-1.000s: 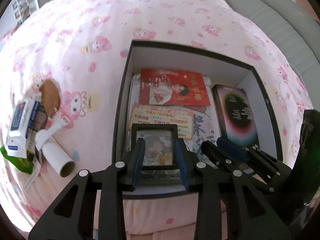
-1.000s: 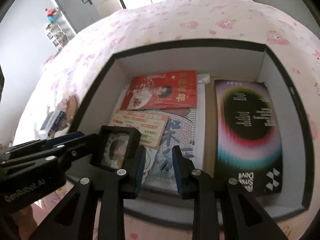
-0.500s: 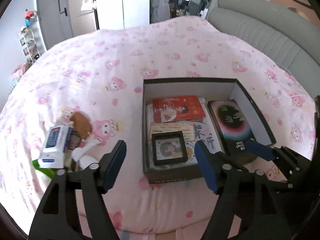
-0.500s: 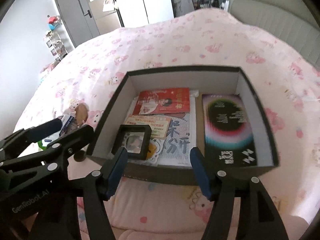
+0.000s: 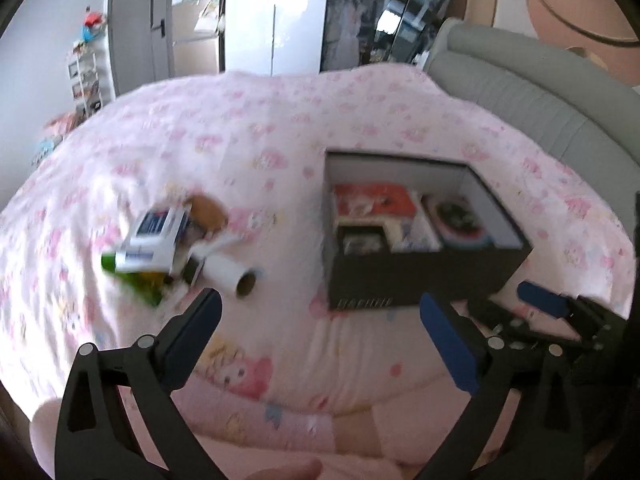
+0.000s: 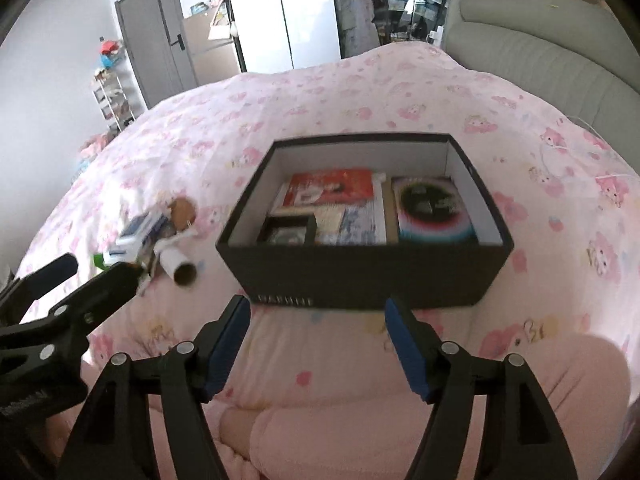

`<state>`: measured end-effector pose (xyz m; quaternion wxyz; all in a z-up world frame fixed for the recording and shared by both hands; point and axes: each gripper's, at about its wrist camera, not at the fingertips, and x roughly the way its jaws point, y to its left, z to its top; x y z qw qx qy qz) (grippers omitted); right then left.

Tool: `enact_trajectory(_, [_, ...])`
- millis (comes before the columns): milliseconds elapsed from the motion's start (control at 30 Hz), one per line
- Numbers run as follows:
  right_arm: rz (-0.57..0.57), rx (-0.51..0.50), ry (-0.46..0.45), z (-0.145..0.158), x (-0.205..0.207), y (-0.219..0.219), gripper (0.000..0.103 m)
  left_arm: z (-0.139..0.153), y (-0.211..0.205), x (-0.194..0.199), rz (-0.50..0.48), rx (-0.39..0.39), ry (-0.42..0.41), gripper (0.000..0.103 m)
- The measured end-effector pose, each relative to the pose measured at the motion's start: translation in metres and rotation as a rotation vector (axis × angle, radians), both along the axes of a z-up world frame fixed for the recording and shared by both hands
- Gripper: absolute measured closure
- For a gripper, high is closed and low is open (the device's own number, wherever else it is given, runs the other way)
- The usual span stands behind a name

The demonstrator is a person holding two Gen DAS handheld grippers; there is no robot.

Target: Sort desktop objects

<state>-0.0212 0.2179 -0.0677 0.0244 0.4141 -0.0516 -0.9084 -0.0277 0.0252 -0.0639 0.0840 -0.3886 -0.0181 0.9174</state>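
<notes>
Between picks: the left gripper [image 5: 320, 316] and right gripper [image 6: 318, 318] are both opening wide, nothing between their jaws. The box [image 6: 364, 280] sits just ahead of both. Next, I judge, the left swings to the pile [image 5: 160, 248] ahead-left.

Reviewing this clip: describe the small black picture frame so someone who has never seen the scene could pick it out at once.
On the pink cartoon-print bedspread stands an open black box with white inner walls. The picture frame lies flat in its near-left corner. It is the only dark square-rimmed thing among the red booklet and other printed paper.
</notes>
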Motion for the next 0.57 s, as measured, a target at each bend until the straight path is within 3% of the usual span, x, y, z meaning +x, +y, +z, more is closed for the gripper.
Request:
enact_trajectory(133, [0.006,-0.005,0.017,-0.006,0.008,-0.007,0.036,-0.006,-0.005,0.01,0.017,-0.024,0.04,0.002])
enact_trajectory(567, [0.036,0.039,0.036,-0.013,0.013,-0.024,0.036,-0.017,-0.023,0.012,0.053,0.051,0.043,0.001])
